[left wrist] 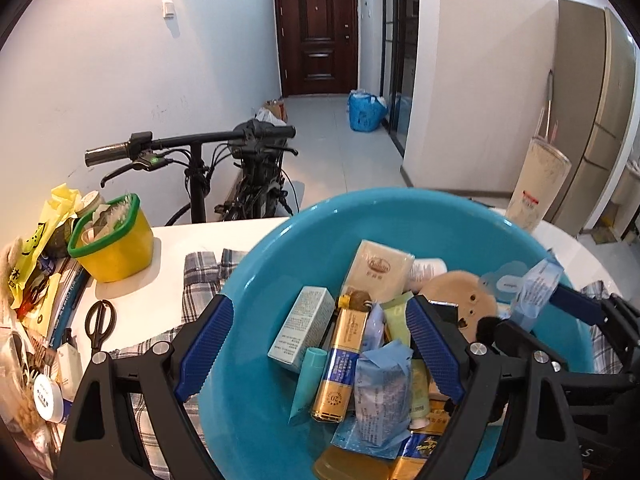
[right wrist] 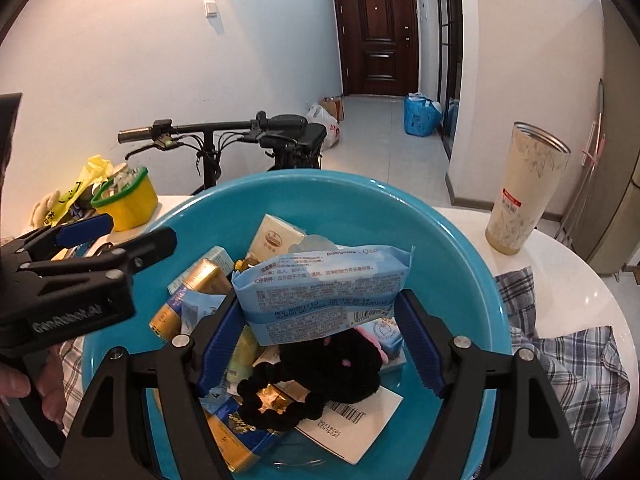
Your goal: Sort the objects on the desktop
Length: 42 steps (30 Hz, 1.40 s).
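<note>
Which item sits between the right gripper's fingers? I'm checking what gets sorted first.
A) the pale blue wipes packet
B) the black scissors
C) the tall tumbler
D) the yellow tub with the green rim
A: in the right wrist view the pale blue wipes packet stands between the right gripper's blue pads, over the blue basin.

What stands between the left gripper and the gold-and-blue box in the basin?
Nothing visible does. The gold-and-blue box lies uncovered on top in the blue basin, ahead of the open left gripper. A teal tube and a blue packet flank it.
</note>
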{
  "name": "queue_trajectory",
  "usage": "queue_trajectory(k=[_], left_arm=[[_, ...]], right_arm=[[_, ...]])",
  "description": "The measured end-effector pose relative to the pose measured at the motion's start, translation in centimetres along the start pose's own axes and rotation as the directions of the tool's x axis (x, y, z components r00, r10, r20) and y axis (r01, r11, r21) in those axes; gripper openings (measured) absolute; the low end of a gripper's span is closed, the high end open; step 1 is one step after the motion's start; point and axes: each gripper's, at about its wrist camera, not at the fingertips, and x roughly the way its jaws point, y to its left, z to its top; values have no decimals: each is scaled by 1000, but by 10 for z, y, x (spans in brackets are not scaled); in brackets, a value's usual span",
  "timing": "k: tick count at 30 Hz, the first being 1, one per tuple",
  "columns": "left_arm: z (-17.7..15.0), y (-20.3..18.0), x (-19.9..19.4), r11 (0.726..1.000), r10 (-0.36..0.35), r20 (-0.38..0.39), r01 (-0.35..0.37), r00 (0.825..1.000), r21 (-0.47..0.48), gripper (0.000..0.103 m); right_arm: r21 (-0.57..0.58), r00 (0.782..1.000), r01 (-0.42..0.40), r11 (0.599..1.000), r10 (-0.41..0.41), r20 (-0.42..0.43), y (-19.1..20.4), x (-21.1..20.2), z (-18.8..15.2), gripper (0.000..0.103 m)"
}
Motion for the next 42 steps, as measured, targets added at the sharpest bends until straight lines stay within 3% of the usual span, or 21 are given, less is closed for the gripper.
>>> queue_trajectory(k=[12, 14, 16, 17, 20, 37, 42], left_arm=[[2, 8, -15, 999, -18, 45, 20, 999, -36, 90], [3, 9, -17, 999, -22, 48, 24, 999, -40, 90], [4, 10, -20, 999, -24, 53, 27, 998, -43, 90], [4, 11, -20, 999, -24, 54, 26, 998, -44, 90], [4, 11, -22, 999, -26, 56, 29, 998, -46, 90], [6, 11, -29, 999, -27, 65, 30, 998, -42, 90], [7, 11, -47, 999, -24, 112, 29, 993, -40, 90]], right_arm=[[4, 1000, 13, 1000, -13, -3, -1, -3, 2, 80], [1, 1000, 20, 1000, -20, -4, -1, -3, 2, 85], [-7, 999, 43, 999, -43, -5, 1, -3, 3, 100], [-11, 998, 67, 998, -67, 0, 1, -3, 3, 102], [-30, 994, 105, 994, -105, 21, 4, -6, 4, 102], [-25, 994, 108, 994, -107, 37, 1, -15, 7, 102], [-3, 992, 110, 994, -110, 69, -5, -28, 11, 102]])
